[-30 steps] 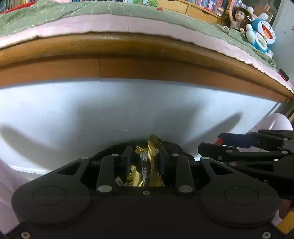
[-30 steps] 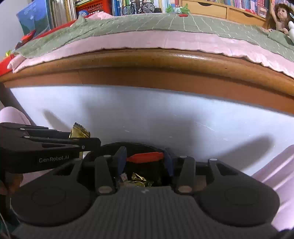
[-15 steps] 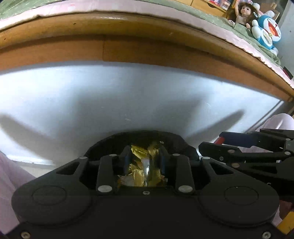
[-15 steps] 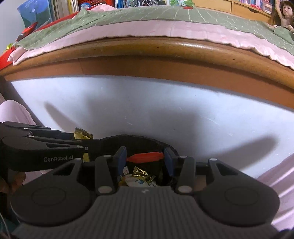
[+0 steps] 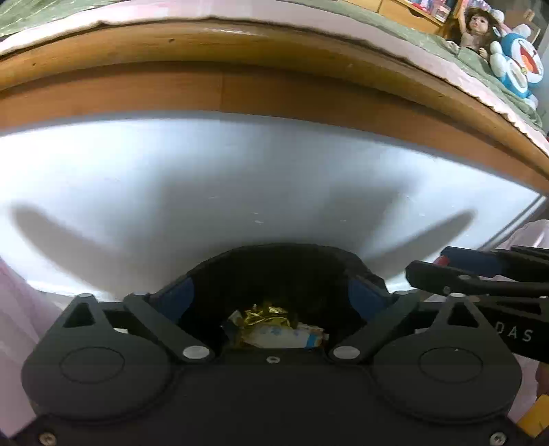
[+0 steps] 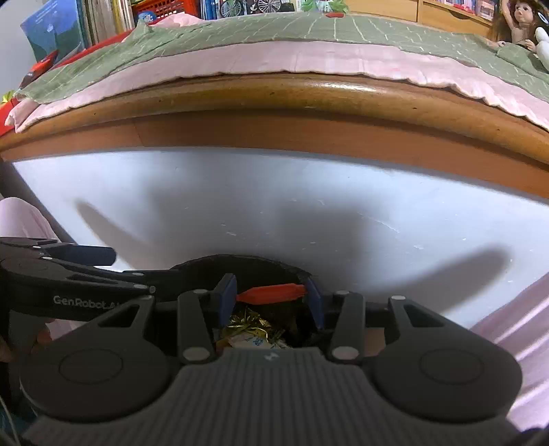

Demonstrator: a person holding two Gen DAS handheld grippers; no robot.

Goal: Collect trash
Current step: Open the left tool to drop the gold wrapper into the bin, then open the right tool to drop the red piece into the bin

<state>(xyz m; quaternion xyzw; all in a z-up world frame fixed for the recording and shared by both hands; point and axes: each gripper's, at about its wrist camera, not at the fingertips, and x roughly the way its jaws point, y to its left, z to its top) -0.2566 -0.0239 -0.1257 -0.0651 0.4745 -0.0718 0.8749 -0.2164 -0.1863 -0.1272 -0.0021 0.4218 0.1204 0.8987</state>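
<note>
My left gripper (image 5: 271, 291) hangs over the mouth of a black trash container (image 5: 274, 248). Its jaws are opening, spread wide, with nothing between the blue pads. A crumpled gold wrapper (image 5: 264, 315) lies loose inside the container on a white-and-blue wrapper (image 5: 278, 338). My right gripper (image 6: 271, 295) is shut on a red bar (image 6: 284, 292) at the container's rim (image 6: 240, 259), and the gold wrapper (image 6: 247, 322) shows below it. Each gripper shows in the other's view: the left gripper (image 6: 127, 271) at left, the right gripper (image 5: 429, 262) at right.
A white surface (image 5: 240, 178) stretches ahead to a wooden bed frame (image 6: 274, 113) topped with pink padding and a green cover (image 6: 274, 31). A doll (image 5: 473, 27) and a blue plush toy (image 5: 518, 65) sit on the bed at right. Pink cloth (image 6: 514, 326) shows at both sides.
The left gripper's jaws have sprung apart and the gold wrapper it held has dropped into the black container. The right gripper has kept its hold on the red bar.
</note>
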